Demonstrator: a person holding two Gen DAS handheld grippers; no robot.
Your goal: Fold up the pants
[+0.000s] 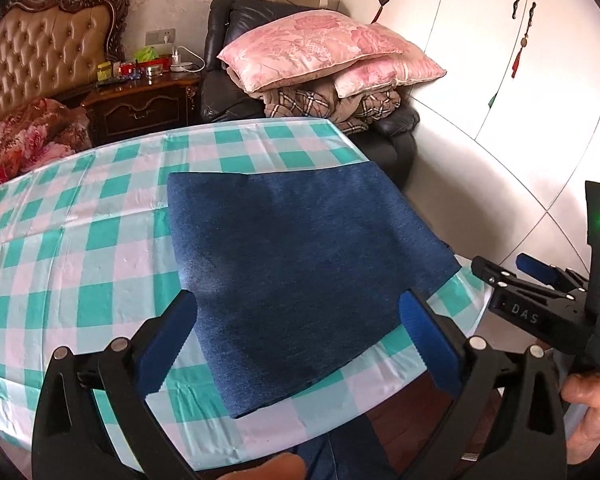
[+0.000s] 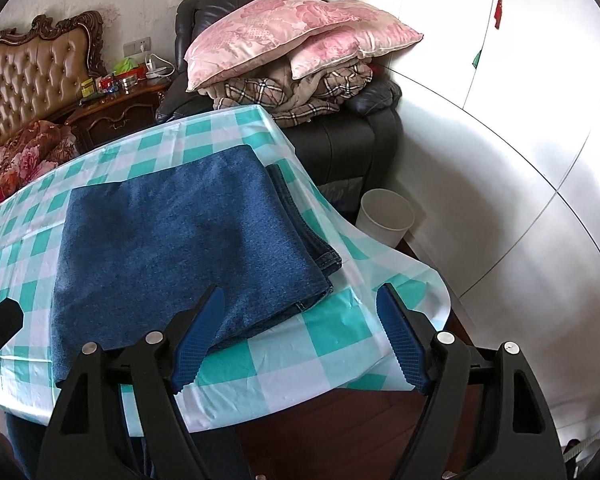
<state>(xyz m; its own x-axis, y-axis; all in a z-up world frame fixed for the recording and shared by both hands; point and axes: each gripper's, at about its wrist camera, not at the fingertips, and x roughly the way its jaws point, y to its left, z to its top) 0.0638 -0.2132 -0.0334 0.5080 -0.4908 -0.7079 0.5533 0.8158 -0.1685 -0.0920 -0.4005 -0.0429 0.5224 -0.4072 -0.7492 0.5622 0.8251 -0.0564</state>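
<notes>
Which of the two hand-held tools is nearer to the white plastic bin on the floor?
The right tool: the white plastic bin stands just past its table corner. The left tool hangs over the folded blue denim pants, farther from the bin.

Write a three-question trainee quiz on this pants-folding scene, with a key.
1. True or false: the left gripper grips the folded pants.
2. What stands on the floor right of the table? A) white bin B) stool C) shoes
3. Fill in: the pillows are ____ in colour.

Key:
1. False; both it and the right gripper are open with nothing between the pads.
2. A, the white bin.
3. Pink.
</notes>
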